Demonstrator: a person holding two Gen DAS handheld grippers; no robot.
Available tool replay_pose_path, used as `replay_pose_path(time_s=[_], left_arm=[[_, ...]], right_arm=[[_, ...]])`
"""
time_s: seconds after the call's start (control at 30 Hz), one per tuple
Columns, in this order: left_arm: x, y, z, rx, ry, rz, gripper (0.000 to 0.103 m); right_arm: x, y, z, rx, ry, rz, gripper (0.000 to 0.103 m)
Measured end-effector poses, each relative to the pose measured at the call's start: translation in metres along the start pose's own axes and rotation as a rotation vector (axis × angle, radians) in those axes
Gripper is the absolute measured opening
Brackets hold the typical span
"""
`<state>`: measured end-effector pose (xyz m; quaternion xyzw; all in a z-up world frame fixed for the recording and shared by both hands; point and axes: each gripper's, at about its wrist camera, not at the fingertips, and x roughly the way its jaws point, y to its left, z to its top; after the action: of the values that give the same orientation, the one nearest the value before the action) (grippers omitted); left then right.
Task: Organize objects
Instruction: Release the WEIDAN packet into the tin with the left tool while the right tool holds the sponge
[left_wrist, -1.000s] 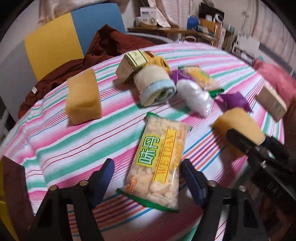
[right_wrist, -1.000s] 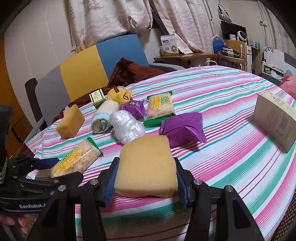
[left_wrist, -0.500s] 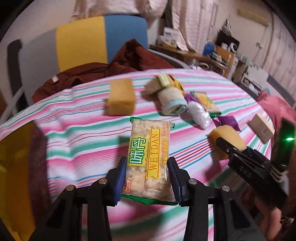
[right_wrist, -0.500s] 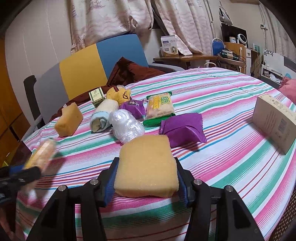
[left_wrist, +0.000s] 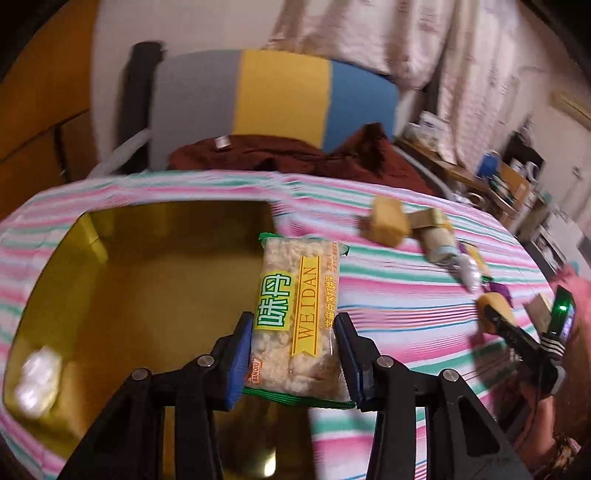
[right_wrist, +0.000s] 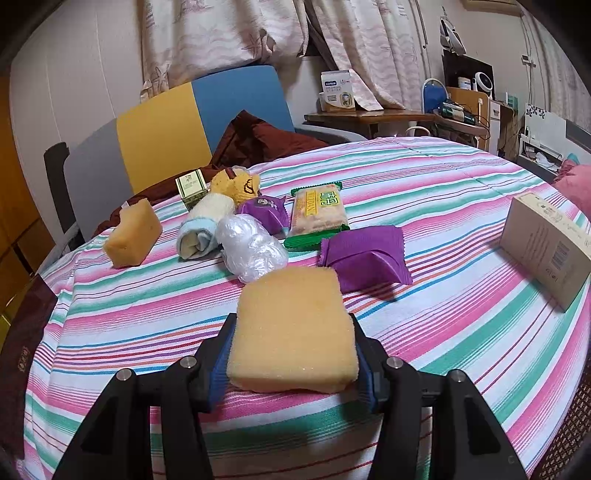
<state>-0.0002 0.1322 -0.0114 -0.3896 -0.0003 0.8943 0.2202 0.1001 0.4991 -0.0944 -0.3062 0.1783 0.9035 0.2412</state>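
My left gripper (left_wrist: 293, 354) is shut on a WEIDAN snack packet (left_wrist: 297, 314) and holds it in the air over the right edge of a yellow bin (left_wrist: 110, 280). A white plastic bundle (left_wrist: 38, 373) lies inside the bin at the left. My right gripper (right_wrist: 291, 354) is shut on a yellow sponge (right_wrist: 293, 328), low over the striped tablecloth (right_wrist: 443, 317). It also shows at the right of the left wrist view (left_wrist: 493, 314).
On the table lie a second sponge (right_wrist: 133, 232), a rolled towel (right_wrist: 203, 229), a plastic bundle (right_wrist: 253, 251), a purple pouch (right_wrist: 365, 258), a second snack packet (right_wrist: 317, 214), a green box (right_wrist: 192, 186) and a cardboard box (right_wrist: 546, 243). A chair (right_wrist: 184, 122) stands behind.
My left gripper closed on the snack packet, lifted it off the table and swung it left over the yellow bin. My right gripper has stayed put with the sponge.
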Motion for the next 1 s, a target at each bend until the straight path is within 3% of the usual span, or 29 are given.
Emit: replay_pose_path(time_s=[0.17,0.4,0.53,0.73,0.83,1.0], left_arm=[[0.0,0.042,-0.014,-0.101,0.03,0.047,0.044],[0.011,0.063,-0.034,-0.126,0.103,0.05,0.045],[0.007,0.068,-0.04,-0.129,0.094,0.054,0.054],[-0.003,0.074,-0.043,-0.149,0.063,0.047,0.063],[-0.013,0.077,-0.042,-0.158,0.018,0.055,0.075],[-0.024,0.083,-0.037,-0.169,-0.034,0.079,0.079]], right_arm=[[0.001,0.002,0.0,-0.01,0.005,-0.012,0.055],[-0.001,0.006,0.001,-0.026,0.001,-0.043,0.054],[-0.009,0.009,0.002,-0.015,-0.005,-0.051,0.054],[-0.027,0.046,0.004,-0.025,-0.003,0.068,0.054],[-0.043,0.087,0.005,-0.094,-0.006,0.171,0.054],[-0.066,0.156,-0.004,-0.201,0.022,0.363,0.054]])
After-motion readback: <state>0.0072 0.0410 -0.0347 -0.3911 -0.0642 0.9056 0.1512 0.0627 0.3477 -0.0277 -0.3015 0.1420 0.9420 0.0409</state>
